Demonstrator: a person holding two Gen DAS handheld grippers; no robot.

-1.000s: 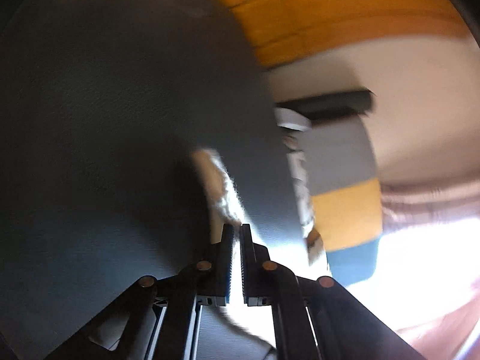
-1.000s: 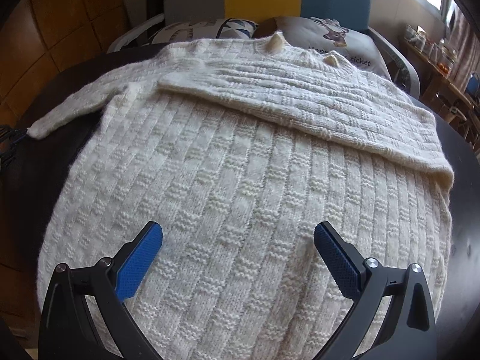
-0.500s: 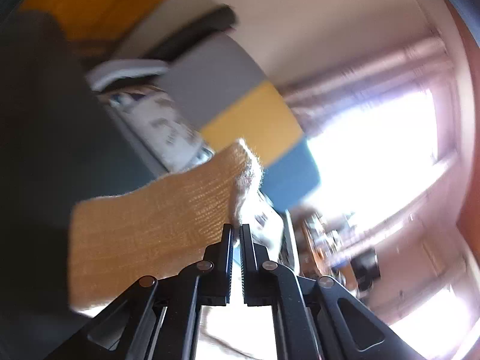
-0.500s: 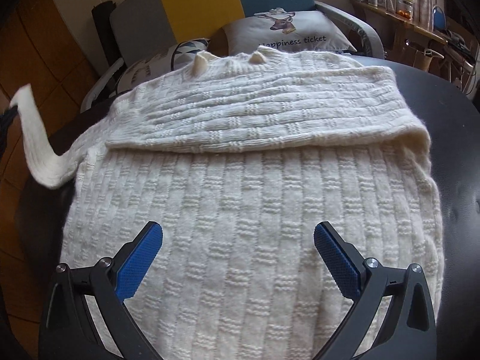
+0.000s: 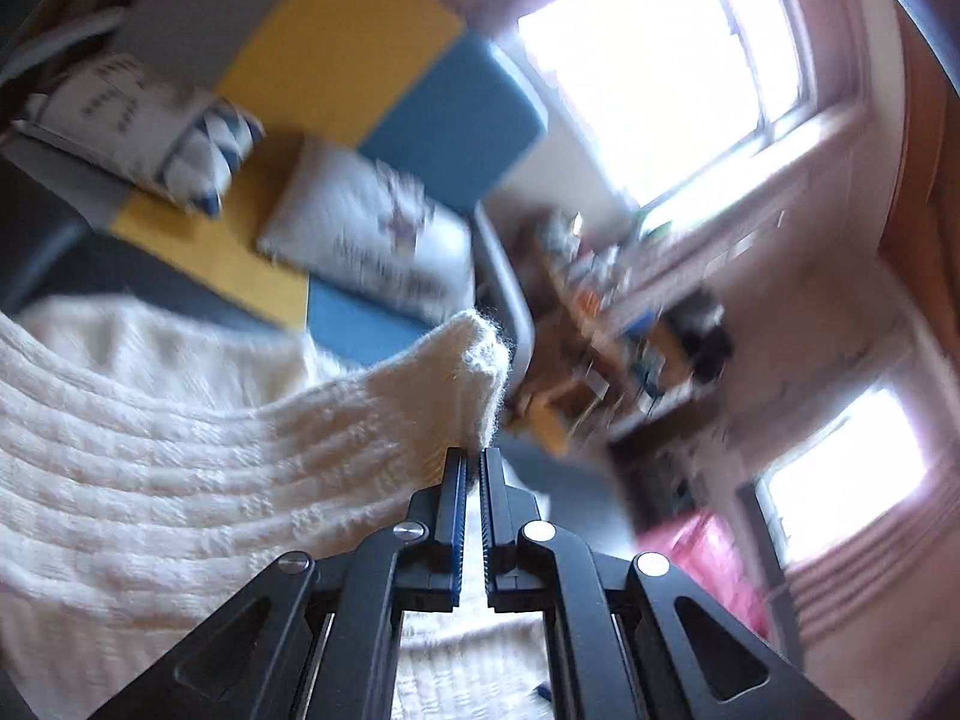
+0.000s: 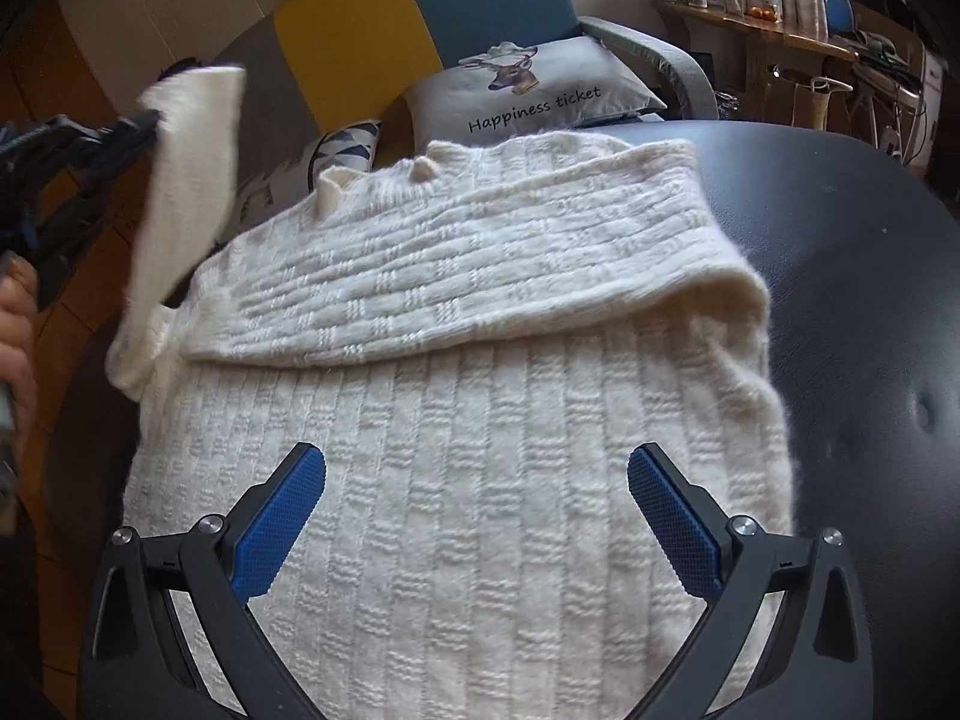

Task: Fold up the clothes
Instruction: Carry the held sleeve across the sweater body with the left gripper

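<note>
Left wrist view: the left tongs (image 5: 474, 459) are closed on the cuff of the cream sleeve (image 5: 474, 354), whose knit end stands up just past the tips. The rest of the sleeve runs away to the left and down toward the sweater (image 5: 120, 480), which fills the lower left of the picture. Beyond it are a sofa (image 5: 360, 48) with grey, yellow and blue panels, two printed cushions (image 5: 372, 246), a cluttered shelf and bright windows, all blurred.

Right wrist view: the right tongs (image 6: 477, 501) are open wide, their blue pads spread apart above the near part of the sweater (image 6: 468, 480) with nothing between them. The cream knit sweater lies flat on the dark round desk (image 6: 852, 276), its collar at the far side toward the sofa. One sleeve (image 6: 480, 258) is folded across the chest, from the right edge toward the left. At the far left the other sleeve (image 6: 186, 180) is lifted off the desk, rising from the shoulder to the left tongs (image 6: 150, 117), which pinch its cuff; part of a hand (image 6: 15, 324) shows behind them at the left edge. A cushion (image 6: 528, 96) printed with a deer and the words "Happiness ticket" sits on the sofa beyond the collar.
</note>
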